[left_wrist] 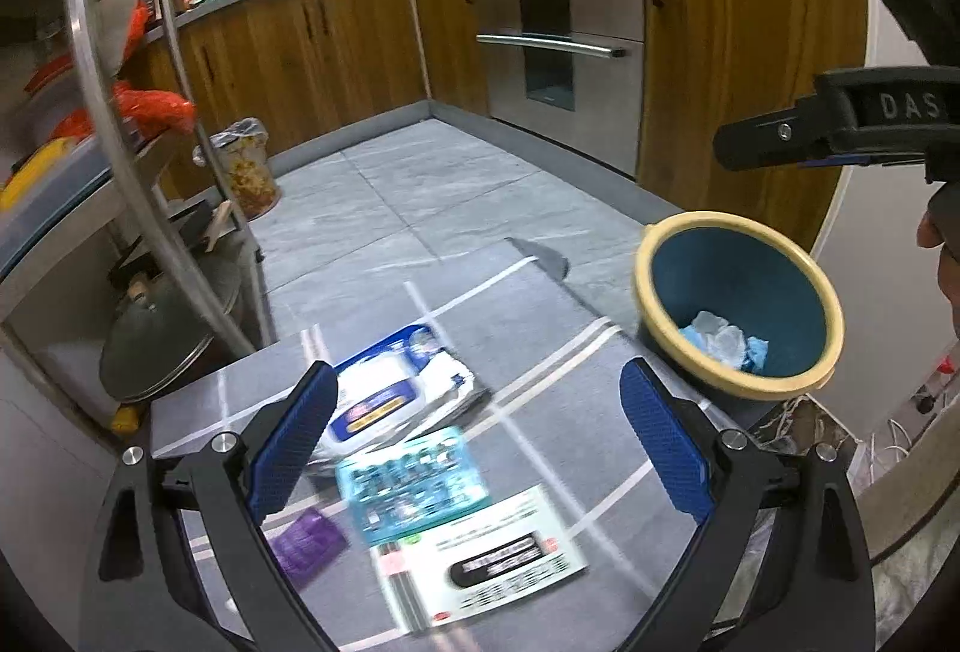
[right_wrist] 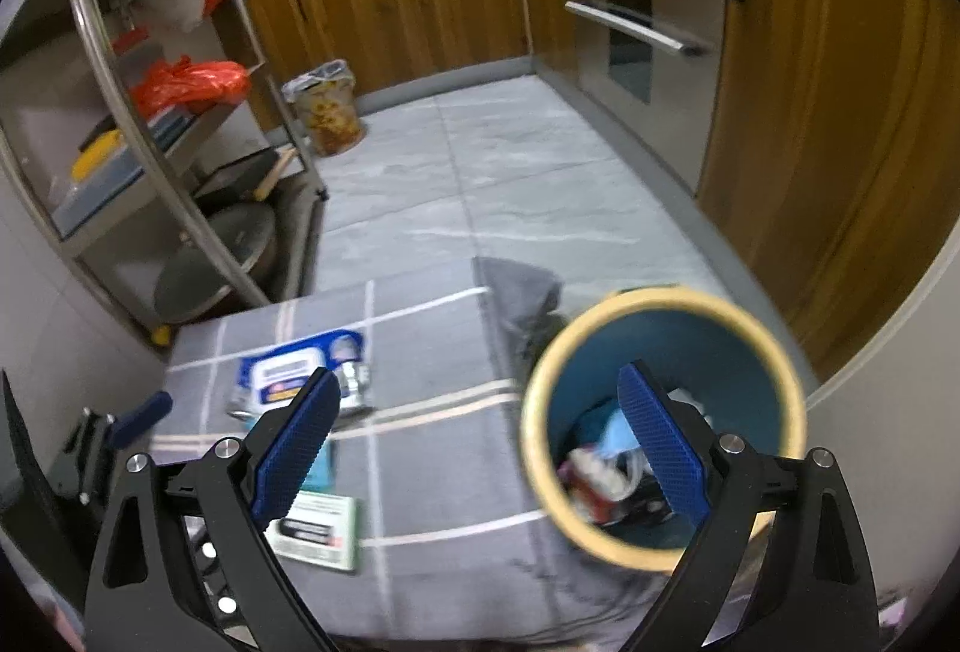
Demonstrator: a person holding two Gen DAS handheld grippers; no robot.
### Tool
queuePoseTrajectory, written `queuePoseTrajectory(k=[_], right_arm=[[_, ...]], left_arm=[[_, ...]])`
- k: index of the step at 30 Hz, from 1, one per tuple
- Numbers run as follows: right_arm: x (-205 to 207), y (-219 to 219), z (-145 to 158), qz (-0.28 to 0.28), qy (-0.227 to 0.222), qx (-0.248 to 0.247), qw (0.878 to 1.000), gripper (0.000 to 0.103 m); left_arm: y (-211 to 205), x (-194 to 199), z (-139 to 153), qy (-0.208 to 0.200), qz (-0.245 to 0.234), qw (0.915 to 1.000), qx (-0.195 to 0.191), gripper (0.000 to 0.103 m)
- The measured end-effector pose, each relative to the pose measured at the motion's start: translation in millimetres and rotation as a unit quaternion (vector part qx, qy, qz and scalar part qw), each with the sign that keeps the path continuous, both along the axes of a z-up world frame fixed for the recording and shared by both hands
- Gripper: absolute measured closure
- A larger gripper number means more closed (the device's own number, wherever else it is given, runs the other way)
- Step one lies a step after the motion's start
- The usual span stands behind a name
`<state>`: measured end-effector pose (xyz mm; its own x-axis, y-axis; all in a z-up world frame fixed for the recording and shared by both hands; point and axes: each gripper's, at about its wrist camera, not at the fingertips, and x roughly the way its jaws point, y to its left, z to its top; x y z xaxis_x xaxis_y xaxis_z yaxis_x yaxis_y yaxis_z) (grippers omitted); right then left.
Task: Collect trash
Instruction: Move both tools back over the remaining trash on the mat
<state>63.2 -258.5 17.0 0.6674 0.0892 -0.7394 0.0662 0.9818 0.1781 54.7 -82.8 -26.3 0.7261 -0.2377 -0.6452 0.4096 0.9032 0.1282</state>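
A grey checked tablecloth (left_wrist: 558, 400) holds several pieces of litter: a blue-and-white wrapper (left_wrist: 390, 394), a teal blister pack (left_wrist: 414, 484), a white printed card (left_wrist: 498, 556) and a purple scrap (left_wrist: 306, 538). My left gripper (left_wrist: 480, 439) hangs open above them with nothing between its pads. A blue bin with a yellow rim (left_wrist: 645, 262) stands at the table's right edge, with crumpled trash (left_wrist: 726, 343) inside. My right gripper (right_wrist: 480, 442) is open and empty. Its right finger (right_wrist: 660, 442) hangs over the bin (right_wrist: 531, 412), where more trash (right_wrist: 594, 472) shows.
A metal rack (left_wrist: 120, 124) with pans and red bags stands to the left. On the tiled floor beyond the table sits a patterned waste basket (left_wrist: 246, 166). Wooden cabinets and a steel oven (left_wrist: 564, 40) line the back and right. A person's hand (left_wrist: 936, 232) shows at the right edge.
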Motion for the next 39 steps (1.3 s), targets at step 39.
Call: queuePoseTrajectory(k=[39], right_arm=[[61,102,-47,0.061,0.094,0.037,0.993,0.009]], left_arm=[[150,46,-110,0.168,0.138,0.9751,0.042,0.010]])
